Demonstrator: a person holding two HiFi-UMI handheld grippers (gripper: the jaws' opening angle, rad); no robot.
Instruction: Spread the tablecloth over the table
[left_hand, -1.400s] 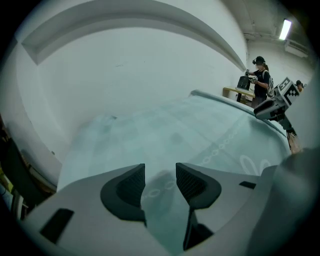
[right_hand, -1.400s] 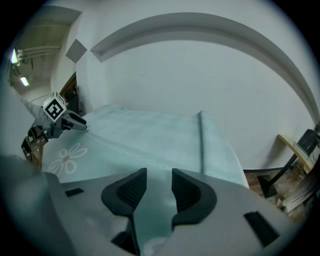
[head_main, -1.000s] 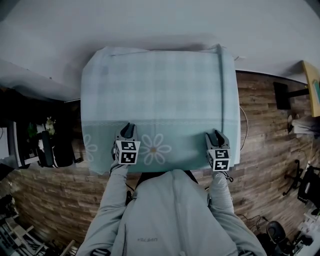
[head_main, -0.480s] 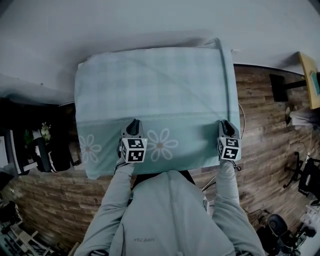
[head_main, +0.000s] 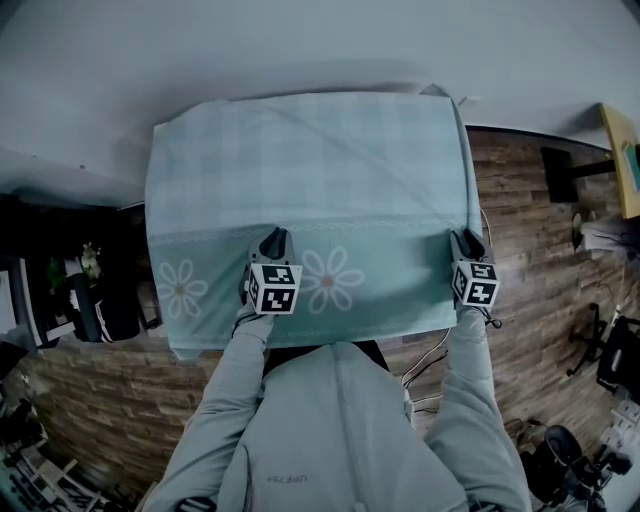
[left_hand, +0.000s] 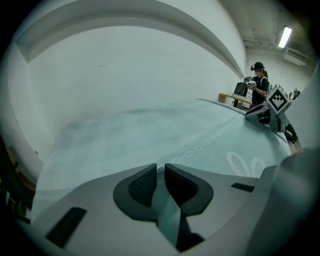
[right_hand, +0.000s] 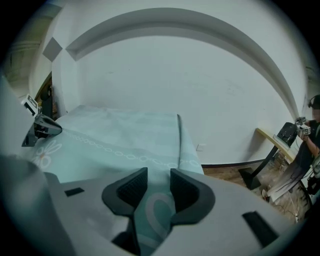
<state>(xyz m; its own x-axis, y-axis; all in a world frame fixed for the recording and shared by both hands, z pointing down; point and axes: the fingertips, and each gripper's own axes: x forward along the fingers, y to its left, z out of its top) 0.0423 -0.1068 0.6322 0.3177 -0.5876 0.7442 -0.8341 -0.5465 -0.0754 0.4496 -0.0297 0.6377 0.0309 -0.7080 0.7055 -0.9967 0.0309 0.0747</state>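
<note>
Head view, with both gripper views. The pale green checked tablecloth (head_main: 300, 170) lies spread over the table top, its far edge close to the white wall (head_main: 300, 40) and its right edge hanging toward the wooden floor (head_main: 540, 250). A diagonal crease runs across the checked field. The darker near border, printed with a daisy (head_main: 328, 280) and a chain line, faces the person. The left gripper (head_main: 273, 238) sits on this border just left of the daisy. Its jaws have just been closing and stand nearly together, pinching a raised fold of the cloth between the pads. The right gripper (head_main: 462, 238) sits at the near right corner. Its jaws have just been opening and stand apart, with the border cloth lying between them, unpinched. Grey sleeves (head_main: 225, 400) lead back from both tools.
</note>
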